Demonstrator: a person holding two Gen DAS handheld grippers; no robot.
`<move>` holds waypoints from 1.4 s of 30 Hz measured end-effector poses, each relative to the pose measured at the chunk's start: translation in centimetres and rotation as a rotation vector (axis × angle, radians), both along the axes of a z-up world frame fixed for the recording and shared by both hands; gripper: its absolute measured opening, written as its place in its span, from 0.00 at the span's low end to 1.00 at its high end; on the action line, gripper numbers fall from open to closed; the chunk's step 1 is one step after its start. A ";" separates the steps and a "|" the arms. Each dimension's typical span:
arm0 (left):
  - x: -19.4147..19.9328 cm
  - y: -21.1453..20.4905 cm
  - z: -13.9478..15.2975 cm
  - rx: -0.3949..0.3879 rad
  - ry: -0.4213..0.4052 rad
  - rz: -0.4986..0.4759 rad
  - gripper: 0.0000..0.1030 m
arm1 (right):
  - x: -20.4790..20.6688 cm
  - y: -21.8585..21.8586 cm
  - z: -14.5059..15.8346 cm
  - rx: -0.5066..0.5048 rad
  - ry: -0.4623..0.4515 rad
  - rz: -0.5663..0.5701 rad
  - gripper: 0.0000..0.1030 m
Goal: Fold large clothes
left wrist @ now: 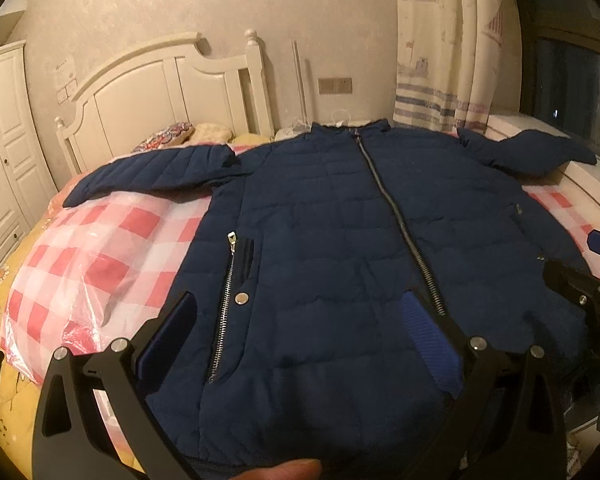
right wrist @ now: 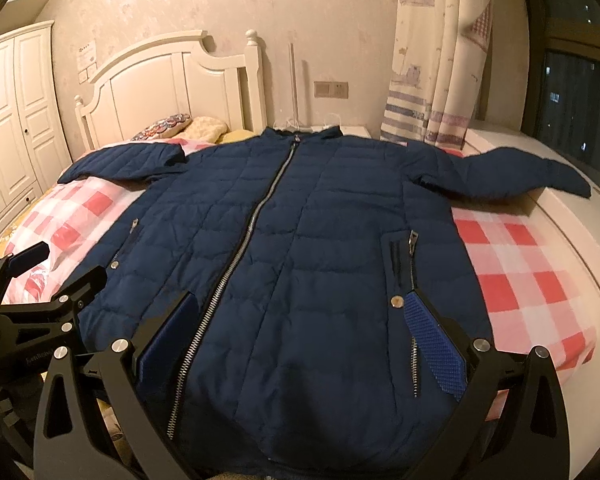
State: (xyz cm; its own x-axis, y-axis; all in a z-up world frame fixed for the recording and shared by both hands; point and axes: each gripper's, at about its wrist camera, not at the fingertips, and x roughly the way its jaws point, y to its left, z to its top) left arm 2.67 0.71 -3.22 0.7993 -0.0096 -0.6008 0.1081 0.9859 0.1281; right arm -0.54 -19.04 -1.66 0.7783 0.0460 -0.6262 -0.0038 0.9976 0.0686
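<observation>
Bedroom, checked bedspread (right wrist: 512,256) under a flat navy jacket (right wrist: 300,240).
Left gripper (left wrist: 300,320) and right gripper (right wrist: 300,320) both hung spread wide and empty above the hem; the jacket's zip axis ran straight away from both, each equally near.

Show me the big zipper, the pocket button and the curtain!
main zipper (right wrist: 256,216), right wrist view, middle of its teeth.
pocket snap button (left wrist: 242,299), left wrist view, button centre.
curtain (right wrist: 432,52), right wrist view, middle fold.

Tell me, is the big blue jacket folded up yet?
No, the jacket lies spread flat on the bed, zipped, both sleeves stretched out sideways.
</observation>
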 end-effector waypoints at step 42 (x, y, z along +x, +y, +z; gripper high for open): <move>32.3 0.7 -7.2 -0.068 0.316 0.153 0.98 | 26.8 -25.5 2.5 0.178 -0.152 -0.402 0.26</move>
State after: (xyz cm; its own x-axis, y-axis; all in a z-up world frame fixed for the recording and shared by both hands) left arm 34.92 1.44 -10.45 0.5697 0.0478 -0.8205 -0.0180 0.9988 0.0458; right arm 26.30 -44.49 0.85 0.8386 -0.1822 -0.5134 0.3580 0.8947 0.2671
